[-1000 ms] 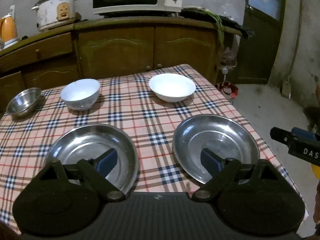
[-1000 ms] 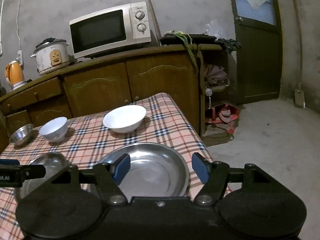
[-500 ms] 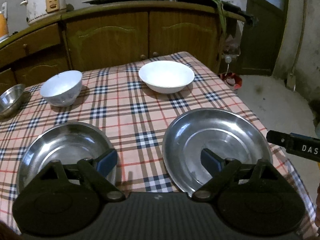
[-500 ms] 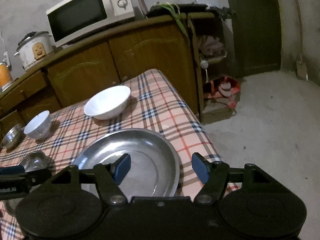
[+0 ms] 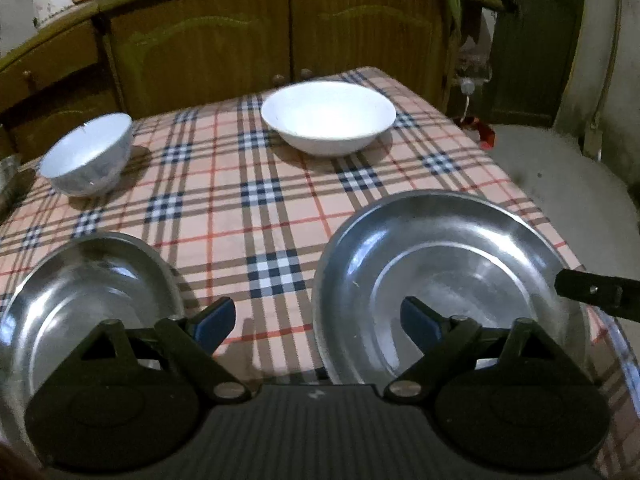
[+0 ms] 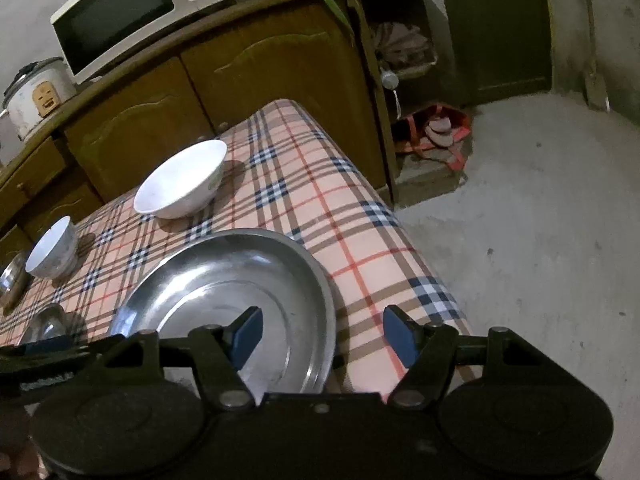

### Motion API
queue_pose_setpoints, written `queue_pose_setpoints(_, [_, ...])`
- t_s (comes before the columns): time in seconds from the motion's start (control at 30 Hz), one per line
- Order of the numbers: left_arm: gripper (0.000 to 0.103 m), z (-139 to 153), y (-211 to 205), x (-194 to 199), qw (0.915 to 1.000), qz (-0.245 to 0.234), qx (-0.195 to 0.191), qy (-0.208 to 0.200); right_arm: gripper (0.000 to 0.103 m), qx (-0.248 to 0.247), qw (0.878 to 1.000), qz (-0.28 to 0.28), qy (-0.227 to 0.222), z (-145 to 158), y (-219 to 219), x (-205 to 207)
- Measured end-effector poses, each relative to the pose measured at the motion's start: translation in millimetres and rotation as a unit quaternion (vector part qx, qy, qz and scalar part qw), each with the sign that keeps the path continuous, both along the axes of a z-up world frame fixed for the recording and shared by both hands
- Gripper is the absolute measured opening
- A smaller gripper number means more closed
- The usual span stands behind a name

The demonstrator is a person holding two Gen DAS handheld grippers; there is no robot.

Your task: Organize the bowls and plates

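Checked table (image 5: 280,216). Two steel plates: right plate (image 6: 240,292) w/ rim between spread fingers of right gripper (image 6: 322,332), untouched; left plate (image 5: 92,292) left of left gripper (image 5: 316,320), also spread, empty. Wide white bowl (image 5: 328,116) & small bowl (image 5: 88,156) well beyond fingertips.

My left claw (image 5: 316,322) hangs over the table (image 5: 256,216), between two plates: one plate (image 5: 92,280) to its left, another plate (image 5: 448,264) to its right. Beyond it sit a wide bowl (image 5: 328,116) and, further left, a deeper bowl (image 5: 88,156).
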State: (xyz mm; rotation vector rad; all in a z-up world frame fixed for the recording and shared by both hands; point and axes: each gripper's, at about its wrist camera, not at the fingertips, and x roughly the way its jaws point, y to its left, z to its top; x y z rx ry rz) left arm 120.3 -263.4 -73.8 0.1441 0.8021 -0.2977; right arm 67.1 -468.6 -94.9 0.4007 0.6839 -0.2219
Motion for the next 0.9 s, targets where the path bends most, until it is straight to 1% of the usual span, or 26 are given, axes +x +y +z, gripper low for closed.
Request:
queue_pose_setpoints(0.1, [0.090,-6.2,-4.4,4.5,1.0000,-0.006,0.006,0.004,0.080,0.002,1.000,0.000,0.005,-2.6,0.2,3.5])
queue_pose_setpoints(0.17, [0.086,-10.4,-6.7,8.0,0.9998,-0.011,0.011,0.009,0.080,0.003,1.000,0.002,0.009,-4.9,0.2,6.5])
queue_pose_setpoints(0.23, [0.079,-15.0,-8.8,12.1,0.9995,-0.018,0.015,0.019,0.080,0.006,1.000,0.004,0.015,-7.8,0.5,9.3])
queue_pose_setpoints(0.27, [0.076,-17.6,-9.4,14.6,0.9993,-0.022,0.017,0.027,0.079,0.010,1.000,0.004,0.016,-9.3,0.3,10.4])
queue_pose_setpoints(0.3, [0.075,-19.1,-9.3,15.8,0.9992,-0.024,0.014,0.030,0.075,0.012,1.000,0.004,0.017,-10.5,0.0,11.5])
queue_pose_setpoints(0.33, [0.071,-18.8,-8.6,16.2,0.9992,-0.025,0.008,0.029,0.073,0.017,1.000,0.002,0.017,-12.0,-1.1,12.4])
queue_pose_setpoints(0.37, [0.066,-18.5,-9.6,16.3,0.9991,-0.029,0.005,0.029,0.069,0.024,1.000,0.001,0.016,-13.1,-2.2,13.2])
queue_pose_setpoints(0.4, [0.052,-17.2,-11.4,15.5,0.9988,-0.040,0.002,0.028,0.056,0.028,0.999,-0.001,0.014,-13.8,-2.9,13.6])
queue_pose_setpoints(0.43, [0.048,-16.2,-14.4,14.1,0.9985,-0.048,0.003,0.027,0.048,0.035,0.999,0.001,0.012,-14.4,-3.5,14.6])
queue_pose_setpoints(0.47, [0.048,-15.8,-16.8,12.4,0.9984,-0.050,0.009,0.024,0.036,0.044,0.999,0.004,0.013,-16.0,-3.8,15.8])
queue_pose_setpoints(0.5, [0.046,-16.3,-16.6,12.3,0.9985,-0.049,0.005,0.025,0.033,0.042,0.999,0.000,0.012,-16.2,-2.8,15.8])
queue_pose_setpoints(0.53, [0.038,-16.4,-15.0,12.6,0.9987,-0.045,0.002,0.025,0.031,0.035,0.999,-0.002,0.014,-15.8,-1.7,16.2])
queue_pose_setpoints(0.57, [0.036,-15.9,-13.2,13.1,0.9989,-0.039,0.002,0.025,0.022,0.030,0.999,-0.007,0.015,-15.6,-1.8,15.7])
queue_pose_setpoints(0.6, [0.035,-15.0,-11.2,13.9,0.9988,-0.038,-0.004,0.030,0.018,0.029,0.999,-0.011,0.017,-15.6,-3.1,15.3])
queue_pose_setpoints(0.63, [0.034,-13.8,-9.4,14.2,0.9986,-0.039,-0.010,0.034,0.018,0.032,0.999,-0.013,0.016,-15.5,-4.5,14.2])
queue_pose_setpoints(0.7, [0.029,-9.7,-8.6,12.1,0.9987,-0.041,-0.013,0.029,0.017,0.028,0.999,-0.015,0.014,-13.6,-5.5,11.6])
queue_pose_setpoints(0.9, [0.026,11.9,-7.3,-2.7,0.9984,-0.049,-0.028,0.003,0.017,0.011,1.000,-0.021,-0.020,4.7,-4.0,-7.7])
